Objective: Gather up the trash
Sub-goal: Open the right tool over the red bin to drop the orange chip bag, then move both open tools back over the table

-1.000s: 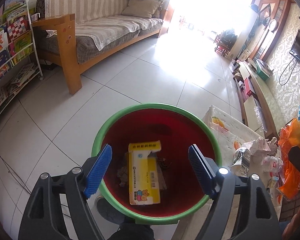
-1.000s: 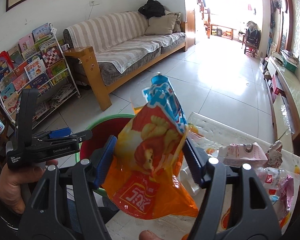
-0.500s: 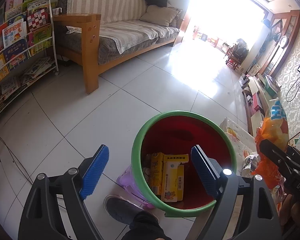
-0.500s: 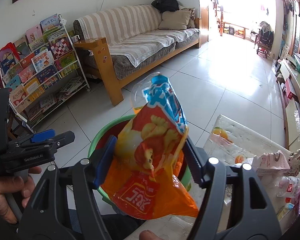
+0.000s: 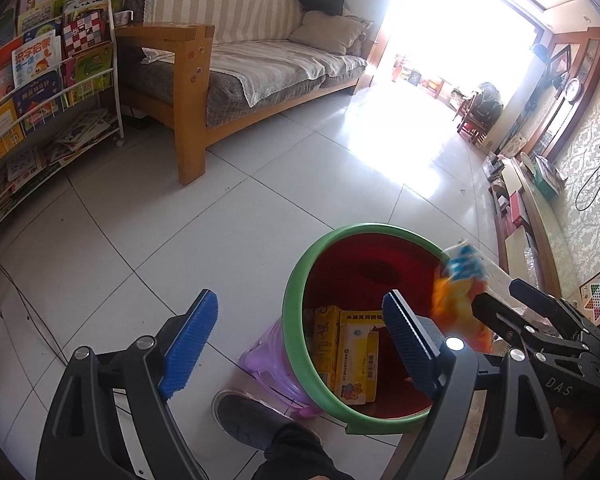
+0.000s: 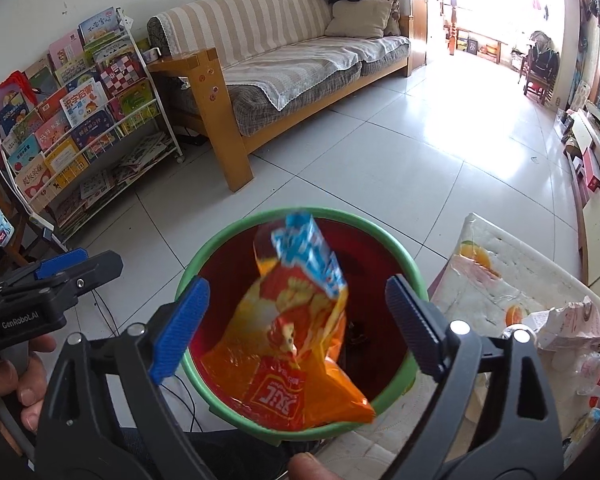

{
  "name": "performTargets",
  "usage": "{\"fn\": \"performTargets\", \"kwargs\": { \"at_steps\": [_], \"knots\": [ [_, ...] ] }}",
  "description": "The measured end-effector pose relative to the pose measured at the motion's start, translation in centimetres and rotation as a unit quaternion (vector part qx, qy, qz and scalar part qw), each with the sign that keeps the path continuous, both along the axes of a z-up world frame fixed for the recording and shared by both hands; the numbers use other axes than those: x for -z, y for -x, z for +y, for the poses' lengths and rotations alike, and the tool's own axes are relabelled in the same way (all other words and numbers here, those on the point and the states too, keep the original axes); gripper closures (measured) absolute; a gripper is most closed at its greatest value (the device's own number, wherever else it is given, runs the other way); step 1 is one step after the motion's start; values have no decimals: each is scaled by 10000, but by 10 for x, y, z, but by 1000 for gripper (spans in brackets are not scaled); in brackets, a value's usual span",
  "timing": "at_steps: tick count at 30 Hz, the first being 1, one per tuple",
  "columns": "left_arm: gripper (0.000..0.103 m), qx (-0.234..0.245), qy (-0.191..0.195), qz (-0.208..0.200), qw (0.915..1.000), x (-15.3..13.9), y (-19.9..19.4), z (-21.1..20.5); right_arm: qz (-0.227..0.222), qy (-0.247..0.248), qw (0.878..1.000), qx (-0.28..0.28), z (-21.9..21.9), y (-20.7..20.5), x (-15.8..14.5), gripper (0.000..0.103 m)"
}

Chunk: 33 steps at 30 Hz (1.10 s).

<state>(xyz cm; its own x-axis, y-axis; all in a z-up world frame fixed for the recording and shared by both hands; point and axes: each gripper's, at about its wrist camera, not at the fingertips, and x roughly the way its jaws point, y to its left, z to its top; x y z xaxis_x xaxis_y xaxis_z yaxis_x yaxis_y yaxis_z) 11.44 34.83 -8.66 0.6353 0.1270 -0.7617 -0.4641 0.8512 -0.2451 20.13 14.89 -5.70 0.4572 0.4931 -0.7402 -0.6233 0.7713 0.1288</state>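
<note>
A red bin with a green rim (image 5: 296, 312) (image 6: 404, 256) stands on the tiled floor beside a low table. Yellow cartons (image 5: 356, 352) lie inside it. In the right wrist view an orange and blue snack bag (image 6: 296, 332) is blurred and loose between the spread jaws, over the bin's mouth. My right gripper (image 6: 296, 328) is open, directly above the bin. The bag also shows in the left wrist view (image 5: 460, 292) at the bin's right rim. My left gripper (image 5: 300, 340) is open and empty, to the left of the bin.
A low table with a fruit-print cover (image 6: 488, 280) holds crumpled paper (image 6: 568, 320) and plastic bottles (image 6: 596, 372) on the right. A wooden sofa (image 5: 236, 60) and a book rack (image 5: 40, 92) stand at the back left. A purple stool (image 5: 268, 360) and my shoe (image 5: 248, 412) are beside the bin.
My right gripper has opened and let go of the snack bag, which drops toward the bin. My left gripper has drifted further left, away from the bin.
</note>
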Motion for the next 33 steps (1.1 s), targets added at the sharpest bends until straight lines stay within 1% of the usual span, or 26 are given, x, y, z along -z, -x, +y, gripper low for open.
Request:
{"fn": "performTargets", "kwargs": {
  "at_steps": [2,8,10,12,16,18,23,29,33],
  "knots": [
    [22,18,-1,3,10000,0,-1,-2,-33,14,10000,33,-4,2,-1,7],
    [22,159,-42,18,9999,-5,-4,-14,-106,-24,9999,130,-24,10,-8,7],
    [21,284,-36,50,9996,-6,-6,-20,-150,-67,9997,201,-38,14,-13,6],
    [17,433,-36,46,9990,-7,-9,-29,-194,-121,9993,288,-53,19,-18,5],
    [16,733,-41,63,9973,-12,-17,-53,-248,-185,9983,502,-91,30,-26,5],
    [13,898,-77,64,9959,-15,-22,-69,-251,-213,9973,657,-112,33,-28,5],
    [9,1429,-136,105,9896,-21,-41,-120,-270,-294,9922,1178,-174,40,-33,5],
    [8,2114,-209,201,9770,-18,-63,-186,-234,-232,9839,1755,-250,45,-29,5],
    [8,2409,-296,295,9696,-13,-82,-222,-181,-161,9761,2158,-298,48,-21,5]
  ]
}}
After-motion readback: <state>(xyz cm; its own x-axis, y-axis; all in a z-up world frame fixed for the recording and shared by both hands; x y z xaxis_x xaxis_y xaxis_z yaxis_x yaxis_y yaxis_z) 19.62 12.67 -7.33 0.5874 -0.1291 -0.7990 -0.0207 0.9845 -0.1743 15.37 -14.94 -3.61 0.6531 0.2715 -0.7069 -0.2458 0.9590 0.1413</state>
